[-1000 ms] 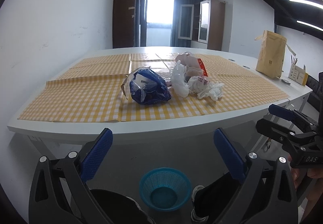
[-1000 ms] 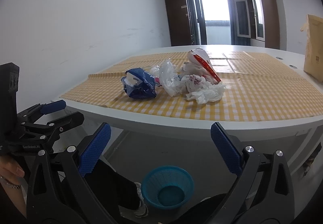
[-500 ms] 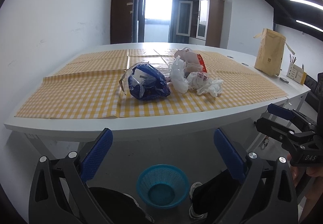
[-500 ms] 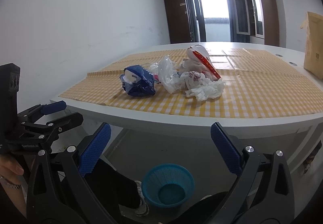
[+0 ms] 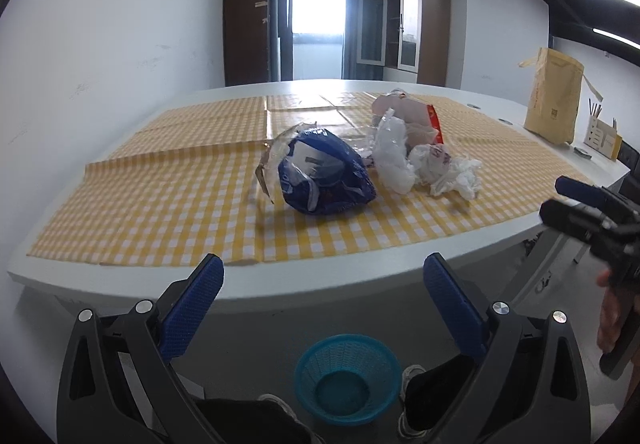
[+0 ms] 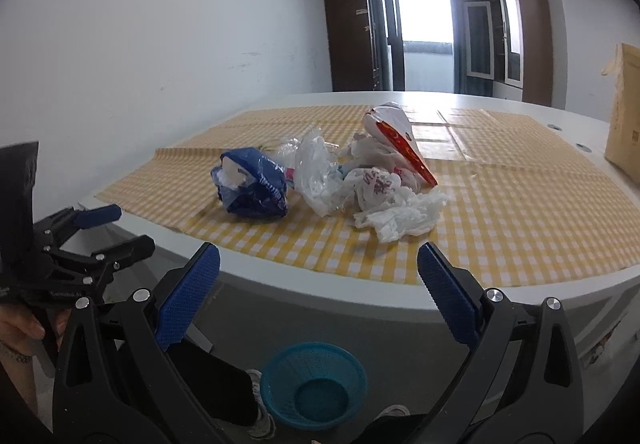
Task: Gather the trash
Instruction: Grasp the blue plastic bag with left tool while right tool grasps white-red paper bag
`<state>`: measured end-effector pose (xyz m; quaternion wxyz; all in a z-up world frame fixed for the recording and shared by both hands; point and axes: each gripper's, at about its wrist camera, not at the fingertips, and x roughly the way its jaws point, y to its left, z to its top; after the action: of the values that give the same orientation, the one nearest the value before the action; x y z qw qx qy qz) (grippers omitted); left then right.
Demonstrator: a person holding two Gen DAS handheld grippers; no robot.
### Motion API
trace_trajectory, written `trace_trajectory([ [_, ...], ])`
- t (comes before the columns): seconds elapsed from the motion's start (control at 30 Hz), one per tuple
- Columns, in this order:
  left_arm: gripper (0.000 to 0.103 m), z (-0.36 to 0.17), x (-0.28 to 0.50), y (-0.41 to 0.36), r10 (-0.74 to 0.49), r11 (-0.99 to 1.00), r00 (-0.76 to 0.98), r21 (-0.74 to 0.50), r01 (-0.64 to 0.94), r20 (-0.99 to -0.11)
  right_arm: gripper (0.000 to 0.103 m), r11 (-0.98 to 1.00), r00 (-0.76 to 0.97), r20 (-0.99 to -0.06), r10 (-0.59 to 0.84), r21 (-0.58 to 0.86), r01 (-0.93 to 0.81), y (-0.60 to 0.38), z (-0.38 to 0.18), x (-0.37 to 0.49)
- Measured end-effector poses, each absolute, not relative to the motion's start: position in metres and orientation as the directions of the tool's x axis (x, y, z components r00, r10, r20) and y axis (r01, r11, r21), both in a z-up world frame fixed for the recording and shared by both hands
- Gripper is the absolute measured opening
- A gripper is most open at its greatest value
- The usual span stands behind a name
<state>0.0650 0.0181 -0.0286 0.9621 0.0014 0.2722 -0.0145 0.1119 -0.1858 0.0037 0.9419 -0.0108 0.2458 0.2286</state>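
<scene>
A pile of trash lies on the yellow checked cloth: a crumpled blue bag, clear and white plastic bags, crumpled white tissue and a red and white wrapper. A blue mesh basket stands on the floor below the table edge. My left gripper is open and empty, in front of the table. My right gripper is open and empty, to its right.
The white table curves around in front of me. A brown paper bag and a small holder with sticks stand at its far right. The person's legs and shoes are beside the basket.
Both grippers have risen and moved closer to the table; the trash pile looks larger and lower in both views. Both stay open.
</scene>
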Motion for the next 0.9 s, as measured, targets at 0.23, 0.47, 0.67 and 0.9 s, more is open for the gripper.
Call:
trace_trajectory([
  [0.23,0.097,-0.028,0.094,0.036,-0.045,0.999,0.850,-0.040,0.029,-0.526,0.094,0.913,0.794,-0.469,0.387,0.074,-0.402,-0.183,0.018,0.168],
  [0.47,0.097,-0.033,0.121,0.047,-0.062,0.997,0.848,-0.071,0.029,-0.526,0.094,0.932,0.818,-0.477,0.321,0.006,-0.362,-0.173,0.024,0.218],
  [0.67,0.097,-0.035,0.151,0.049,-0.081,0.996,0.836,-0.084,0.042,-0.542,0.088,0.941,0.811,-0.509,0.288,-0.008,-0.339,-0.162,0.021,0.258],
  [0.9,0.091,-0.033,0.184,0.051,-0.085,0.996,0.824,-0.082,0.046,-0.560,0.066,0.939,0.801,-0.544,0.251,-0.064,-0.337,-0.150,0.015,0.298],
])
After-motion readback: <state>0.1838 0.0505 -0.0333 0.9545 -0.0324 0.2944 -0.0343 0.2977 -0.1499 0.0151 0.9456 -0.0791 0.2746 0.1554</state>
